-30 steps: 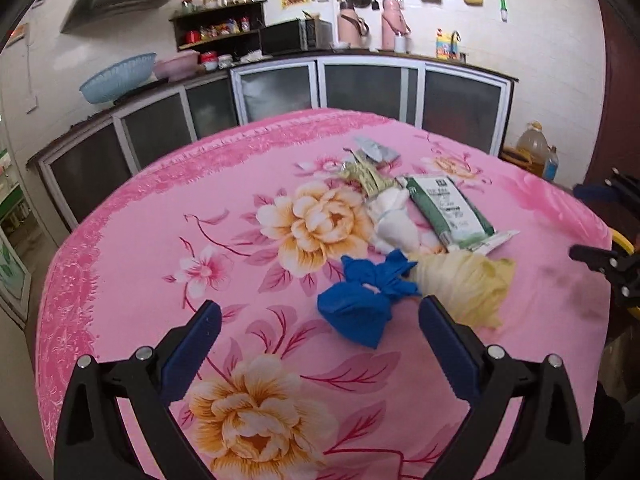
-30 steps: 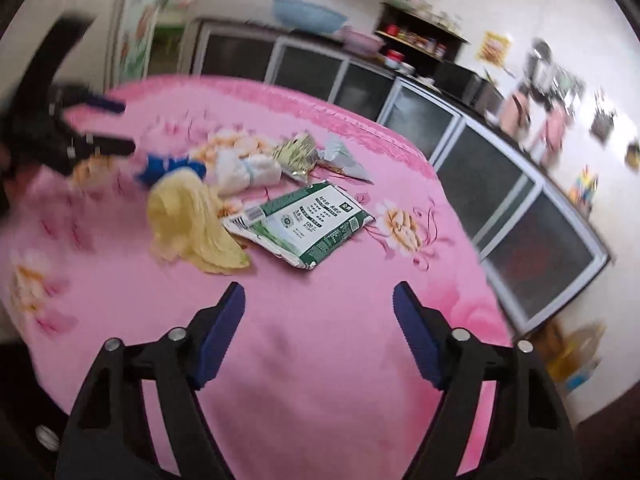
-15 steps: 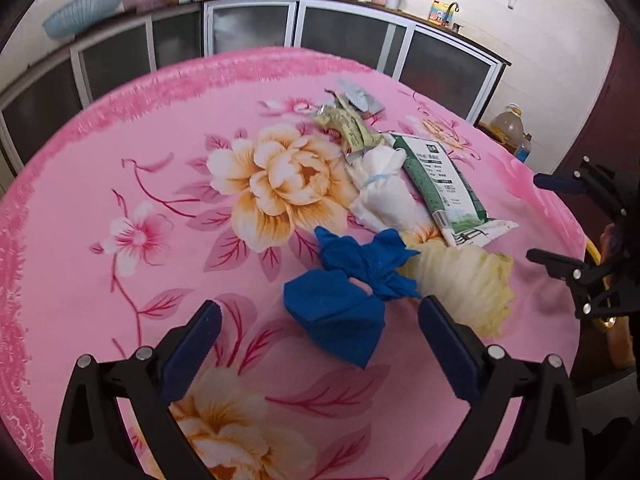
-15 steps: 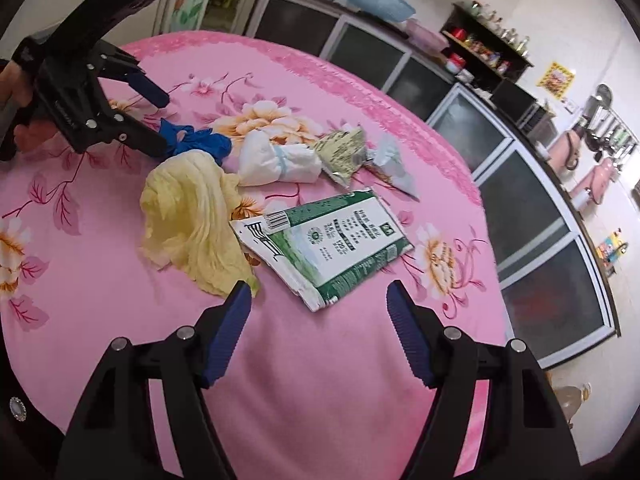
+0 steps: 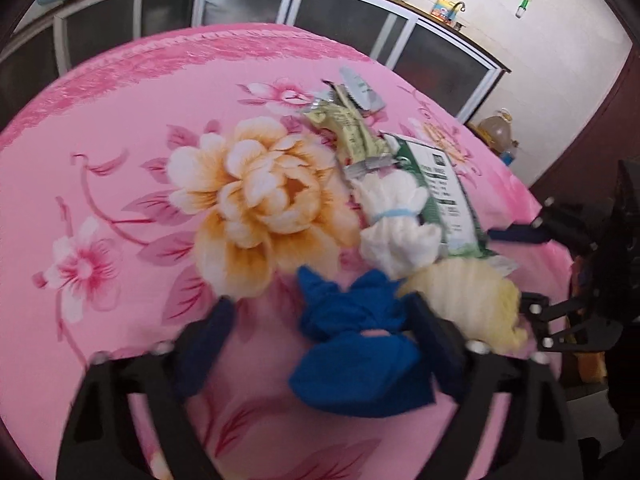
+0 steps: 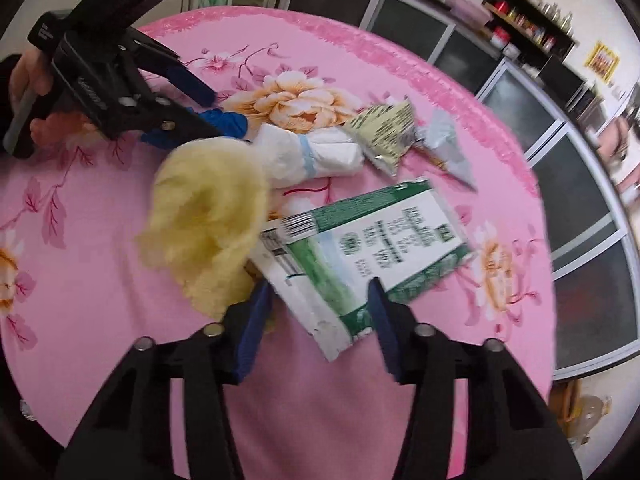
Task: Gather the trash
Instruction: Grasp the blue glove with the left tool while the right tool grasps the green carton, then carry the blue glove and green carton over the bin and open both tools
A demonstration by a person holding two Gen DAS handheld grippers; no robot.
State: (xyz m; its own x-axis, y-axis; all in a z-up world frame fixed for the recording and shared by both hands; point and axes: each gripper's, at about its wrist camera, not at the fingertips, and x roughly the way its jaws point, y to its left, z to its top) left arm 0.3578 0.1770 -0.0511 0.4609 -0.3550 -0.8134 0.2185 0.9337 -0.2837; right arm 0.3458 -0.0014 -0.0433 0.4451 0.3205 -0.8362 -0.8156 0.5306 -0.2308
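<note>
pink table (image 5: 120, 128) | left tool (image 5: 320, 320) closing round blue cloth (image 5: 352, 344) | right tool (image 6: 320, 304) closing over green packet (image 6: 360, 248)

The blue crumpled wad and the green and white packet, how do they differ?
The blue wad is soft, bunched and plain; the green and white packet is flat, stiff-looking and printed with text and a barcode. The wad sits between the closing jaws of the left gripper; the packet's torn end lies between the closing jaws of the right gripper. Both lie on the pink floral tablecloth.
</note>
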